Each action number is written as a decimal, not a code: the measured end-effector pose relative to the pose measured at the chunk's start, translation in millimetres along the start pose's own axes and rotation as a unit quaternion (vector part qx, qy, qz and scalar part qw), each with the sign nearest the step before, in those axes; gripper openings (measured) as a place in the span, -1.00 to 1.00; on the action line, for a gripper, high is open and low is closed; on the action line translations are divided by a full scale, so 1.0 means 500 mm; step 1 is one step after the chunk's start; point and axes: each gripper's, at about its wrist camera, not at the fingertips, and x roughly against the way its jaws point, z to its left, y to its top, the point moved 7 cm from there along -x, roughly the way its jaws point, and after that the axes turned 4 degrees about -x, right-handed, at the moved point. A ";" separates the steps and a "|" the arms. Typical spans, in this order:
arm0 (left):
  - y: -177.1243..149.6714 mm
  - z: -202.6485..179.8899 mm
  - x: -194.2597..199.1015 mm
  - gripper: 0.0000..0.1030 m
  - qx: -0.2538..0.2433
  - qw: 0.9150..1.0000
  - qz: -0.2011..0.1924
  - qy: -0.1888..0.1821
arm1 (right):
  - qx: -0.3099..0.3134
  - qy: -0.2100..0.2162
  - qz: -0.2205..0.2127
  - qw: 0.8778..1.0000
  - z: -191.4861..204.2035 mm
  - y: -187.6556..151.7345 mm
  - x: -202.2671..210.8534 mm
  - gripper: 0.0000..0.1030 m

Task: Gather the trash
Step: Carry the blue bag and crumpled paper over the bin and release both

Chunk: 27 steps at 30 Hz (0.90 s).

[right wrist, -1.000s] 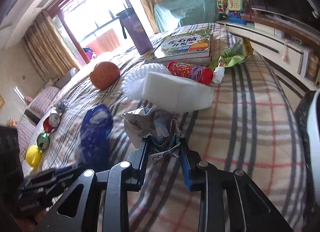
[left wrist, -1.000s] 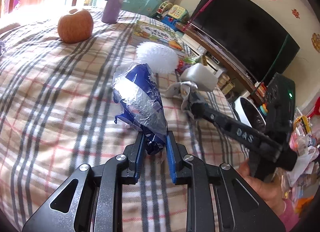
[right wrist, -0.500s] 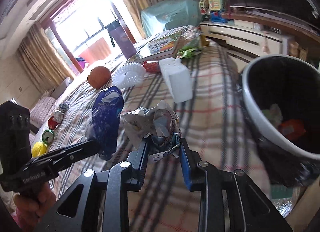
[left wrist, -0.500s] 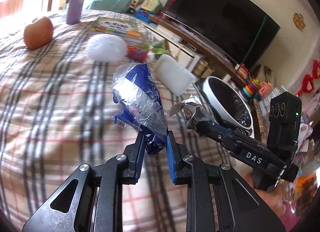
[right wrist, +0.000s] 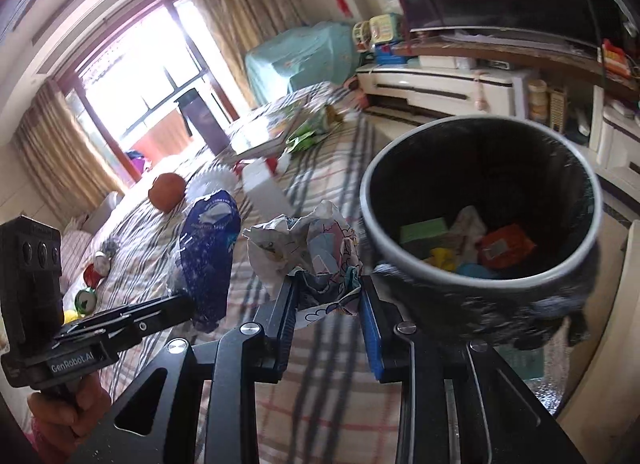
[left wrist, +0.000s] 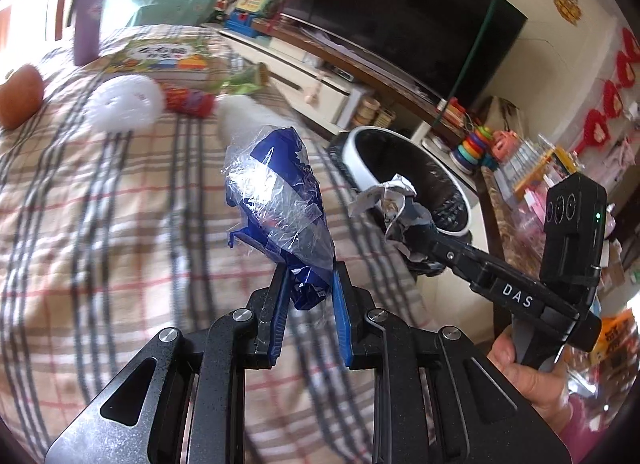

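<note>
Left tool (left wrist: 308,292) clamps a blue wrapper (left wrist: 276,199); right tool (right wrist: 328,296) clamps crumpled paper (right wrist: 300,244). Carrying step; next, release over the bin (right wrist: 480,199).

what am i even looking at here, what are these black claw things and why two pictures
There is no robot here. A person holds two hand grippers, each with a fisheye camera looking along its two fingers, so each picture is one gripper's own view.

In the left camera's view, the left gripper is shut on a blue plastic wrapper. In the right camera's view, the right gripper is shut on a crumpled printed paper.

Both are held above a plaid bedspread, close to a trash bin with a black liner that already holds some rubbish. On the bed lie an orange fruit, a white brush head and a picture book.
</note>
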 end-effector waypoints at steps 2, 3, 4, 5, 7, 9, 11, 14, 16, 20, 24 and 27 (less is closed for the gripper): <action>0.004 -0.019 -0.007 -0.62 -0.009 1.000 0.003 -0.006 | -0.005 -0.005 -0.007 1.000 -0.015 0.006 0.011 -0.41; 0.006 -0.030 -0.011 -0.62 -0.014 1.000 0.004 -0.009 | -0.008 -0.007 -0.010 1.000 -0.021 0.008 0.016 -0.41; 0.009 -0.036 -0.014 -0.62 -0.017 1.000 0.005 -0.011 | -0.011 -0.009 -0.013 1.000 -0.029 0.010 0.021 -0.41; 0.011 -0.046 -0.019 -0.62 -0.021 1.000 0.007 -0.014 | -0.014 -0.011 -0.015 1.000 -0.036 0.012 0.025 -0.41; 0.015 -0.061 -0.027 -0.62 -0.028 0.999 0.010 -0.017 | -0.020 -0.016 -0.019 0.999 -0.051 0.016 0.033 -0.41; 0.020 -0.073 -0.036 -0.62 -0.035 0.999 0.013 -0.020 | -0.025 -0.020 -0.024 0.999 -0.065 0.020 0.042 -0.41; 0.021 -0.084 -0.043 -0.62 -0.041 0.999 0.016 -0.022 | -0.029 -0.024 -0.028 0.999 -0.077 0.024 0.051 -0.41; 0.022 -0.097 -0.051 -0.62 -0.047 0.998 0.021 -0.026 | -0.033 -0.029 -0.033 0.998 -0.092 0.028 0.060 -0.41; 0.023 -0.105 -0.056 -0.62 -0.051 0.998 0.024 -0.026 | -0.036 -0.032 -0.035 0.998 -0.100 0.030 0.066 -0.41; 0.024 -0.117 -0.065 -0.62 -0.057 0.998 0.027 -0.027 | -0.043 -0.036 -0.040 0.998 -0.119 0.034 0.076 -0.41; 0.030 -0.128 -0.074 -0.62 -0.062 0.997 0.029 -0.029 | -0.049 -0.040 -0.044 0.997 -0.131 0.040 0.081 -0.41; 0.038 -0.139 -0.079 -0.62 -0.068 0.997 0.030 -0.032 | -0.051 -0.043 -0.047 0.997 -0.140 0.044 0.084 -0.40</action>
